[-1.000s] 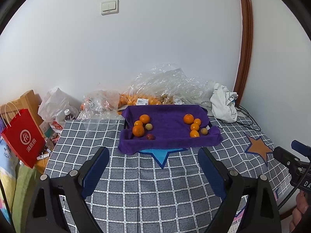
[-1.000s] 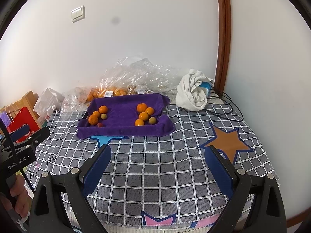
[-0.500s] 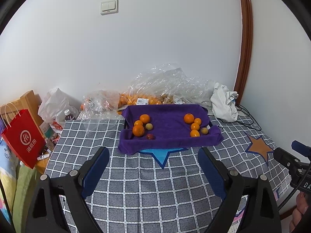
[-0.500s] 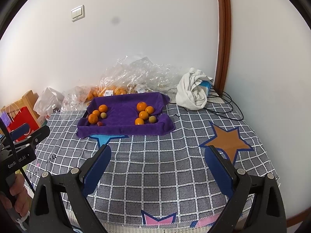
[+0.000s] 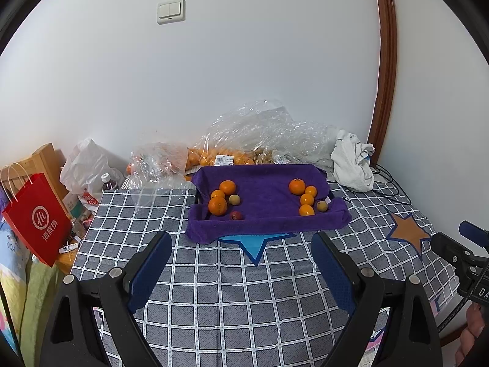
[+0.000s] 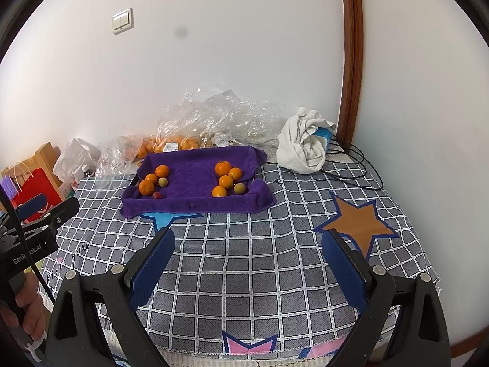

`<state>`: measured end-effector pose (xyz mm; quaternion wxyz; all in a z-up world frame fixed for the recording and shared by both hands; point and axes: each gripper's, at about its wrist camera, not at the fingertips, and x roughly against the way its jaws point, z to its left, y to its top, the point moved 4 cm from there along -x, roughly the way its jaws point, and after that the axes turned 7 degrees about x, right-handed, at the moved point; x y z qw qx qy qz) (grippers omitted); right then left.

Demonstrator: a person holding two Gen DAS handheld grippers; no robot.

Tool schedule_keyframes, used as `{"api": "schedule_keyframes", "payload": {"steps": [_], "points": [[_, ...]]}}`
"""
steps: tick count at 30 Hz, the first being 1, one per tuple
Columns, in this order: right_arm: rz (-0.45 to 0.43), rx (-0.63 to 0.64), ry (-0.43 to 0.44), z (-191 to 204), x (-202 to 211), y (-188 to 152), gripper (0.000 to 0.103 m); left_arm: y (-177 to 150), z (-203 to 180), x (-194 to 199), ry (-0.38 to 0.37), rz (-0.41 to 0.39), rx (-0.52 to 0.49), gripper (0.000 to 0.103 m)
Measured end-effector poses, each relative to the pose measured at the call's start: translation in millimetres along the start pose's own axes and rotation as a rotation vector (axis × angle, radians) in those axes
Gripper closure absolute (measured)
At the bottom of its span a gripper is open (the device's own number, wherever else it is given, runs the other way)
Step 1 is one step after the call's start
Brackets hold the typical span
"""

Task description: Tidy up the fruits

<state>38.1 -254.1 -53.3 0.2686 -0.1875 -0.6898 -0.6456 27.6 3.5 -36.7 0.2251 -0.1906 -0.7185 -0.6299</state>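
The left tool (image 5: 238, 250) is hovering over the near edge of the desk (image 5: 244, 290) with its blue-padded fingers spread wide and nothing between them, and the right tool (image 6: 247, 250) is hanging the same way beside it, spread wide and pinching nothing. A checked cloth with star patches (image 6: 305, 244) is covering the desk, and its middle is lying bare. Beyond that, toward the far edge, a tray lined with a purple towel (image 5: 262, 214) is sitting on the cloth. Five fruits are lying at the tray's left end: three oranges (image 5: 218, 206), a small pale green fruit (image 5: 234, 199) touching them, and a small red fruit (image 5: 235, 215) just in front. Five more are lying at the tray's right end: four oranges (image 5: 297, 186) in a close cluster and a second small pale green fruit (image 5: 321, 205) just beside them. The two groups are sitting well apart. Behind the tray, along the far edge against the wall, crumpled clear plastic bags (image 5: 259, 131) are holding more oranges, and a bunched white cloth (image 5: 351, 165) is lying near the far right corner. Off the left edge, a red paper bag (image 5: 36, 217) is standing upright.
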Motion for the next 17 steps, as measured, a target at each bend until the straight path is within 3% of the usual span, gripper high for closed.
{"api": "schedule_keyframes", "payload": {"steps": [17], "points": [[-0.002,0.003,0.003,1.9,-0.5,-0.9,0.007,1.0,3.1,-4.0,0.017,-0.001,0.004,0.011]]}}
